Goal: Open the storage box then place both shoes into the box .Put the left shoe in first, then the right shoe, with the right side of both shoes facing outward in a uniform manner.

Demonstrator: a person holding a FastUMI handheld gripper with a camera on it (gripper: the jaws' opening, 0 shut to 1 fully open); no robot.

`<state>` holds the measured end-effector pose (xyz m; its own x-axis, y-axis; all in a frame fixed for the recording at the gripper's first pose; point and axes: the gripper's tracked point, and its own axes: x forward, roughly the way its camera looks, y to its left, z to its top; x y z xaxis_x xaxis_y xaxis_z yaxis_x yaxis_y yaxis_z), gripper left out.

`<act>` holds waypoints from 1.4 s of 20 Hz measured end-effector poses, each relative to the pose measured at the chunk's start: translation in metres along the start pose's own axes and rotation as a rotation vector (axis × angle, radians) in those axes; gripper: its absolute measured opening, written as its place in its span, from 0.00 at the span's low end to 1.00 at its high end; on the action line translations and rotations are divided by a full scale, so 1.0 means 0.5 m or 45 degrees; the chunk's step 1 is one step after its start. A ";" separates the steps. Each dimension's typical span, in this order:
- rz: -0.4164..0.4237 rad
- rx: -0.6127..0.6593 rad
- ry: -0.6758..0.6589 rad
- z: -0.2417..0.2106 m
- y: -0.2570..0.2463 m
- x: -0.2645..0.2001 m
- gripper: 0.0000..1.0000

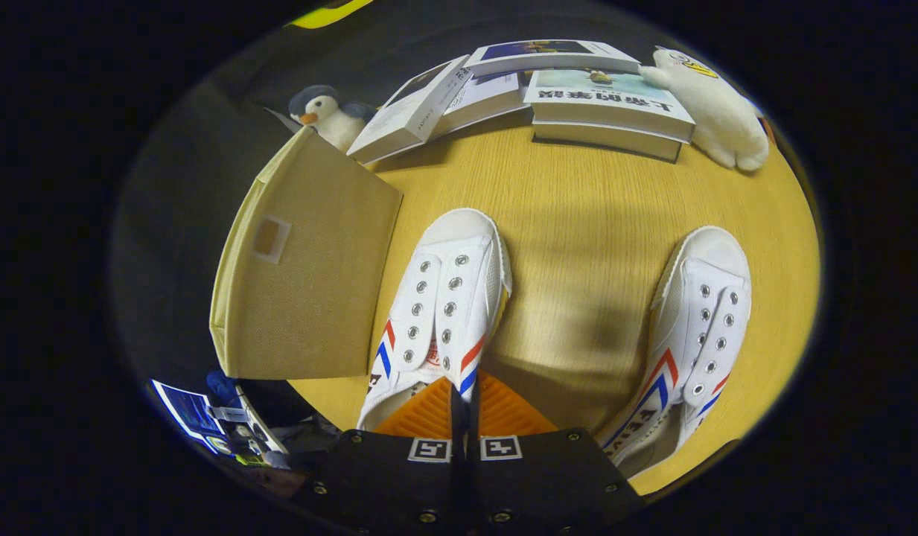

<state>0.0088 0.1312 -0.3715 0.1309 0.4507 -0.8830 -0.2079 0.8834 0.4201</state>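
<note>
A: Where do we see the box?
B: We see it on the table, left of the fingers and ahead of them. It is a tan fabric box with a small clear label pocket on the face turned toward us. We see no opening, so we cannot tell what it holds.

A: State of the gripper?
B: We see the fingers drawn narrow, nearly touching. They sit at the right side of the opening of the near shoe. We cannot tell whether they pinch its edge.

A: Position of both shoes?
B: We see the near shoe just ahead of the fingers, touching or just beside the box, toe pointing away. The second shoe lies well apart to the right, also toe away. Both are white, without laces, with red and blue stripes.

A: Any readable writing?
B: We see lettering on the second shoe's side, too distorted to read with certainty. The books beyond the shoes carry printed titles, seen upside down. A penguin toy sits behind the box; a white plush rests beside the books.
</note>
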 end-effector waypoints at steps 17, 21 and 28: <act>-0.102 -0.114 -0.150 0.121 0.153 -0.249 0.00; -0.070 -0.201 -0.184 0.154 0.225 -0.265 0.00; 0.033 -0.283 -0.179 0.197 0.366 -0.235 0.00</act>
<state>0.0508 0.2527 -0.1704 0.2534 0.4998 -0.8282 -0.4184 0.8286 0.3720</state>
